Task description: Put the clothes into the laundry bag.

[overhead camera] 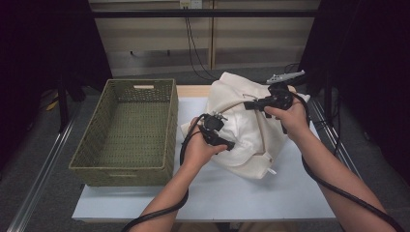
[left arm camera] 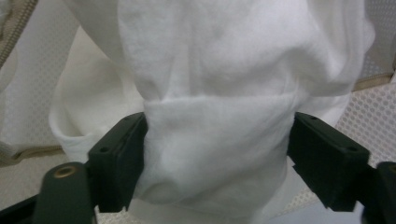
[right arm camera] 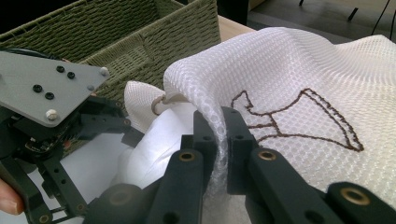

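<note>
A white mesh laundry bag (overhead camera: 251,140) lies bulging in the middle of the table, with a brown embroidered figure (right arm camera: 299,116) on its netting. My right gripper (overhead camera: 247,104) comes in from the right and is shut on the bag's mesh edge (right arm camera: 223,121). White cloth (left arm camera: 219,140) bulges out of the bag's mouth on its left side. My left gripper (overhead camera: 228,144) is closed on that cloth, and both black pads (left arm camera: 116,158) press into the wad. In the right gripper view the left gripper's grey plate (right arm camera: 51,88) sits close beside the bag's opening.
A green woven basket (overhead camera: 123,169) stands on the left of the white table (overhead camera: 217,193), right next to the bag. A grey object (overhead camera: 285,76) lies at the table's far right corner. Cables trail from both grippers toward the near edge.
</note>
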`<state>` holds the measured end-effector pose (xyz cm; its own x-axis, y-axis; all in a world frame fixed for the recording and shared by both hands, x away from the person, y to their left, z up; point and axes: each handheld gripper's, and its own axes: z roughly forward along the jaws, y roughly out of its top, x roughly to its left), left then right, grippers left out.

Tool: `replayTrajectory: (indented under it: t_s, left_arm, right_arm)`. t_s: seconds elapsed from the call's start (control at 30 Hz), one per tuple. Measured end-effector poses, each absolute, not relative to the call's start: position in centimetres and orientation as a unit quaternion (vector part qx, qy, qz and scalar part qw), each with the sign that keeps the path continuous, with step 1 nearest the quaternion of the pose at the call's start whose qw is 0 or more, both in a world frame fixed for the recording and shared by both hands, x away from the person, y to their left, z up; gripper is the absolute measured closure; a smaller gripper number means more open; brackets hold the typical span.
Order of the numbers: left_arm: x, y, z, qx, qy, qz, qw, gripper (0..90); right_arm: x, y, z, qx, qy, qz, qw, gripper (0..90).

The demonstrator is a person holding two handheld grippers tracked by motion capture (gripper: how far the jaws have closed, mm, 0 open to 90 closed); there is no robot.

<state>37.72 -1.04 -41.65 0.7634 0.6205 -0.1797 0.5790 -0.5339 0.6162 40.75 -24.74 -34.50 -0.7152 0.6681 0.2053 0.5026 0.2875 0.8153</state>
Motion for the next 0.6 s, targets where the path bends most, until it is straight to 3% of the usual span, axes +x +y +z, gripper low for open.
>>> replayTrajectory:
  t_s: [0.33, 0.6]
  left_arm:
    - [37.69, -1.22, -42.02, 0.864, 0.358, 0.002, 0.355, 64.9]
    - [37.66, -1.46, -42.1, 0.856, 0.375, 0.002, 0.356, 77.1]
  right_arm:
    - [40.72, -24.7, -34.56, 0.367, 0.799, 0.468, 0.087, 86.6]
    - [40.67, -24.68, -34.55, 0.367, 0.798, 0.469, 0.087, 86.6]
